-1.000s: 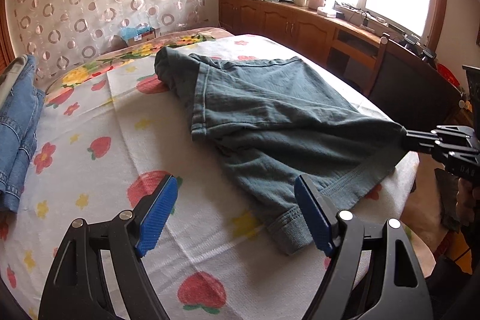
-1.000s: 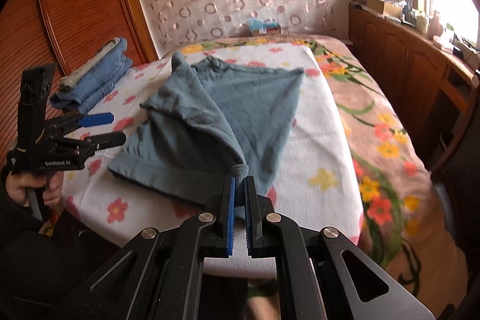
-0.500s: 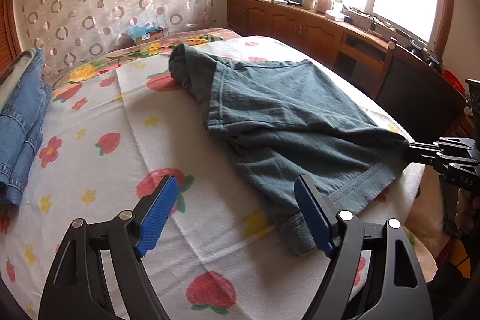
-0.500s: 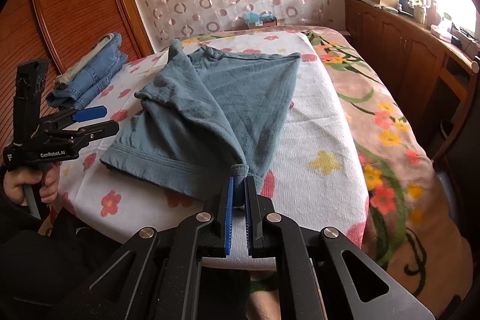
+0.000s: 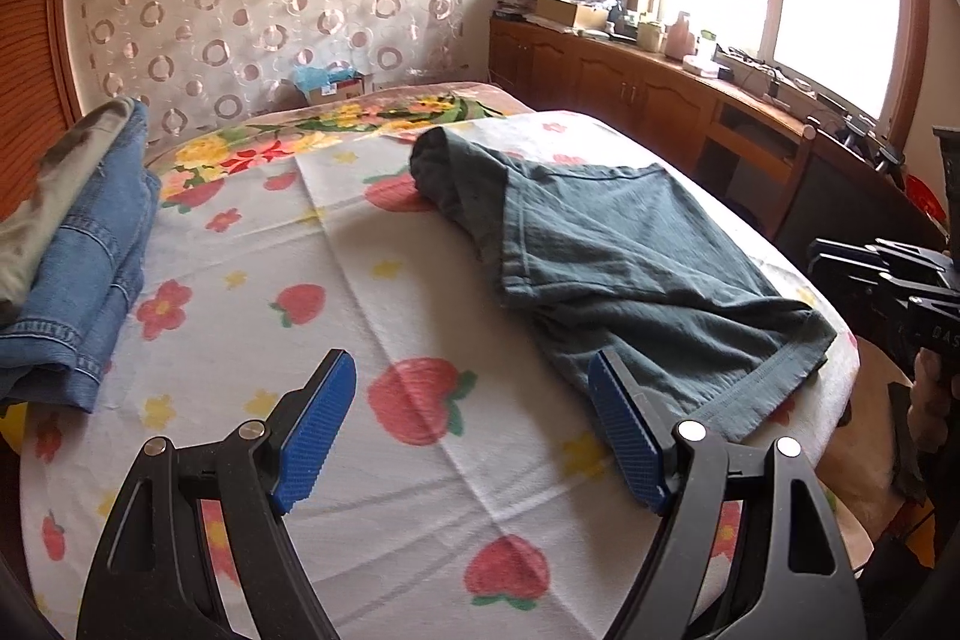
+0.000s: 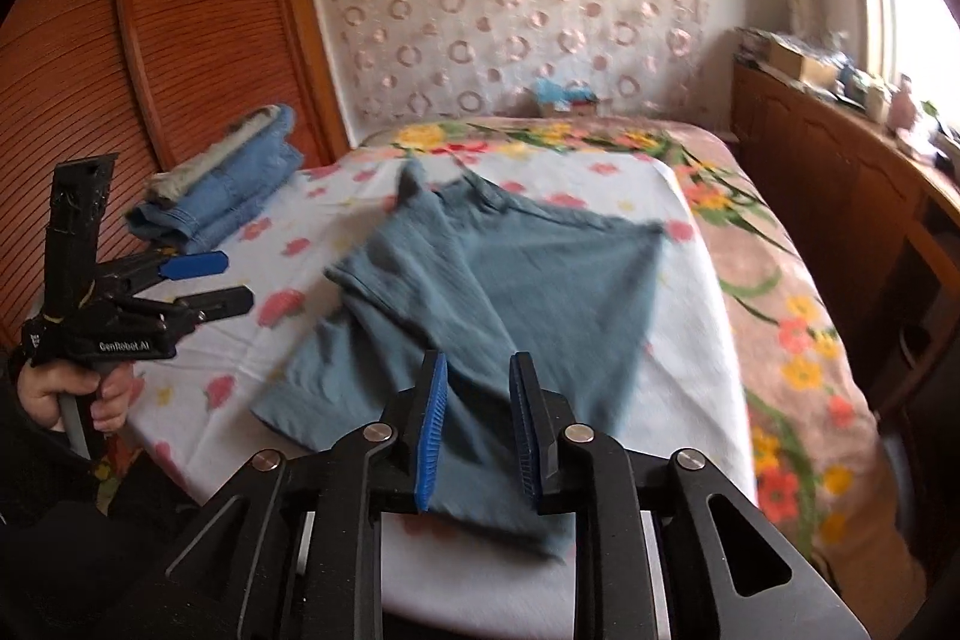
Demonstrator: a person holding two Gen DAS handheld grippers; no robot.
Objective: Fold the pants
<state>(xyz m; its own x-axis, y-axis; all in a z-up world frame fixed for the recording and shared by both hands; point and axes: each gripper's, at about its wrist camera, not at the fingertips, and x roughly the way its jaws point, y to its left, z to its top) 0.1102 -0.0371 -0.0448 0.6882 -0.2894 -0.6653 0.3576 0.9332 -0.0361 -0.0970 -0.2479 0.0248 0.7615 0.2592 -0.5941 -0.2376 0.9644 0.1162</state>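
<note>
Grey-green pants (image 5: 630, 268) (image 6: 480, 292) lie slackly spread on the flowered sheet (image 5: 360, 292), one leg folded across the other. My left gripper (image 5: 471, 370) (image 6: 234, 280) hovers open over bare sheet, its right pad just short of the pants' hem. My right gripper (image 6: 480, 364) (image 5: 840, 256) sits at the bed's near edge with its jaws opening. The hem corner lies below and just beyond its blue pads, and neither pad presses on it. A hand (image 6: 72, 394) holds the left gripper's handle.
A stack of folded blue jeans (image 5: 90, 244) (image 6: 234, 184) rests at the sheet's left edge. A small box (image 5: 336, 85) sits at the head of the bed. Wooden cabinets (image 5: 630, 82) line the window side, and a slatted wardrobe (image 6: 180, 40) stands behind the jeans.
The right gripper's pads have parted and released the hem corner, which now lies flat on the sheet. Both grippers have drawn back and risen slightly.
</note>
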